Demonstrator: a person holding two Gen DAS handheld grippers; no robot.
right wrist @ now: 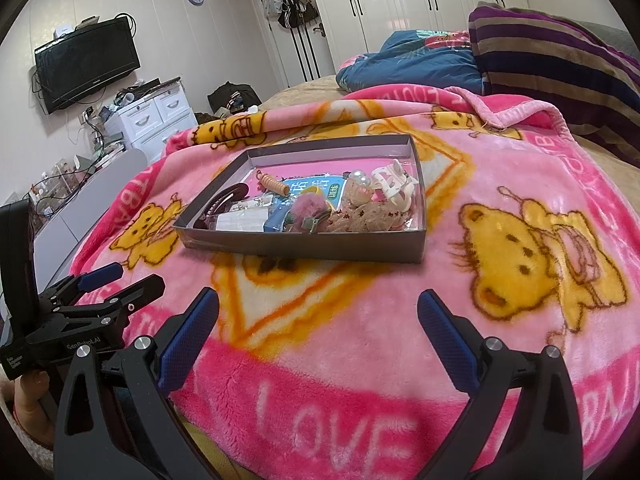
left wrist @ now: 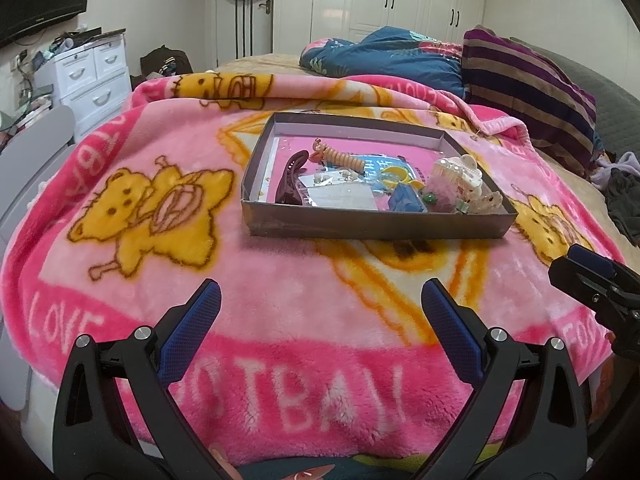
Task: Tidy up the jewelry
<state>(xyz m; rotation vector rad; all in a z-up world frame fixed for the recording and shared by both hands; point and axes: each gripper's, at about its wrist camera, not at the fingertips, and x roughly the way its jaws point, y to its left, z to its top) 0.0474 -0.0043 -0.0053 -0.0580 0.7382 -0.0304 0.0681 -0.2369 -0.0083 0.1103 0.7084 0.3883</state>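
A shallow grey cardboard tray [left wrist: 372,226] sits on a pink fleece blanket [left wrist: 280,320] spread over the bed, bears and lettering printed on the fabric. Inside the tray lie the jewelry and hair pieces: a dark maroon hair clip [left wrist: 292,180] at 9 o'clock within the tray, an orange coiled hair tie [left wrist: 344,159] toward 12 o'clock, a clear packet of earrings [left wrist: 340,192] near the middle, a blue block [left wrist: 406,199] at about 5 o'clock, and a white claw clip [left wrist: 460,172] at 3 o'clock with lace-like beige pieces [right wrist: 368,216] beside it. All of these rest in the tray; nothing lies loose on the blanket.

The left gripper [left wrist: 320,320] hangs over the blanket at 6 o'clock from the tray, well apart from it, its blue-padded fingers spread wide and empty. The right gripper [right wrist: 318,320] stands likewise at 6 o'clock in its own view, fingers spread, holding nothing, clear of the tray's near wall.

At 12 o'clock beyond the tray lie a blue quilt [left wrist: 384,56] and a striped purple blanket [left wrist: 528,88]
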